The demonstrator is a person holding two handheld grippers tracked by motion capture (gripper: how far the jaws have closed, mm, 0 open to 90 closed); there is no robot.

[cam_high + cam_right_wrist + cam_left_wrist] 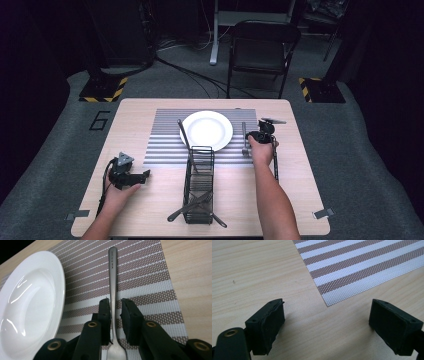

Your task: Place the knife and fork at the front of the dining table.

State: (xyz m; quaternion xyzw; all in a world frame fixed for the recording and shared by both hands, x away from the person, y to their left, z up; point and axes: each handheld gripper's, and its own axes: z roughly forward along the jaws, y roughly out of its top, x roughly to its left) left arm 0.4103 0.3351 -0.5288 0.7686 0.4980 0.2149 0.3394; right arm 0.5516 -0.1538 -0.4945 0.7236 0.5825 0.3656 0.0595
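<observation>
- Your right gripper (115, 308) sits low over the fork (113, 285). Its jaws stand a little apart, one on each side of the handle. A thin gap shows on both sides, so nothing is gripped.
- The fork lies flat on the striped placemat (150, 277), just right of the white plate (30, 302) and apart from its rim. Its handle points away from you and its tines sit under the gripper body.
- Your left gripper (327, 322) rests on the bare table (249, 270) near the placemat's corner, jaws wide apart and empty.
- Risk: with the jaws this close to the handle, lifting off at a slant could drag the fork out of line or nudge it against the plate.
- Risk: one pad may catch the handle's edge and flip or spin the fork. Rise straight up.
- Risk: the wire caddy (199, 185) stands between your hands with cutlery sticking out. A low sweep back towards it could knock it or snag the trailing cable.
</observation>
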